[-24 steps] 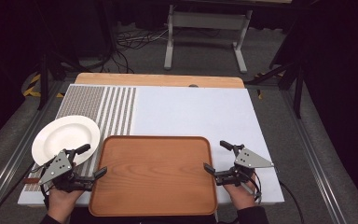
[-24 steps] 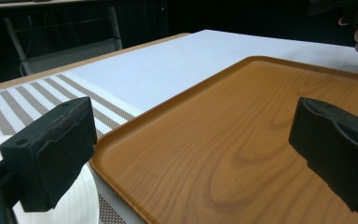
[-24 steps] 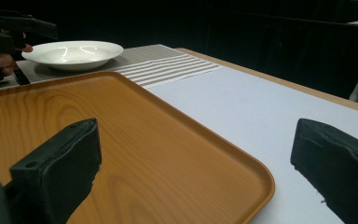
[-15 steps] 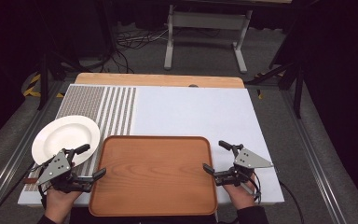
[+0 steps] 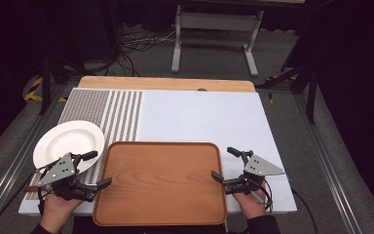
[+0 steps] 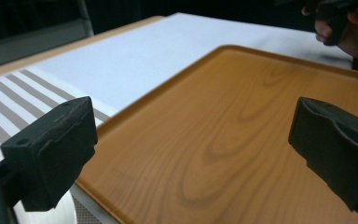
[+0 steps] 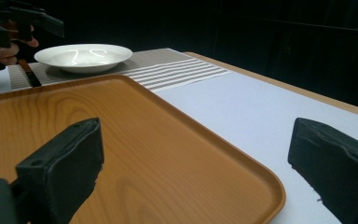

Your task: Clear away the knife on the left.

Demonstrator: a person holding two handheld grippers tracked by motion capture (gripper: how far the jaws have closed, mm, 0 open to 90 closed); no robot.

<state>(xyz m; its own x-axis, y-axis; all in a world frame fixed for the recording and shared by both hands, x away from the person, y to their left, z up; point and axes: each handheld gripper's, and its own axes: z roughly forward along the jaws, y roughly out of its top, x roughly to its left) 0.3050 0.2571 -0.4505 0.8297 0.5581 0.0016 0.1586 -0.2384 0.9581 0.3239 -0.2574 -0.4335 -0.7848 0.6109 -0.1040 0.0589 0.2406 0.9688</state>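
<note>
While both claws stood apart, the tray [image 5: 163, 183] lay between them, left claw [image 5: 93, 169] and right claw [image 5: 225, 165] flanking its short edges equally near.

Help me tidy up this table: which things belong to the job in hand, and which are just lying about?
In the job:
wooden tray
left gripper, open at its left edge
right gripper, open at its right edge

Lying about:
white plate
striped mat
</note>
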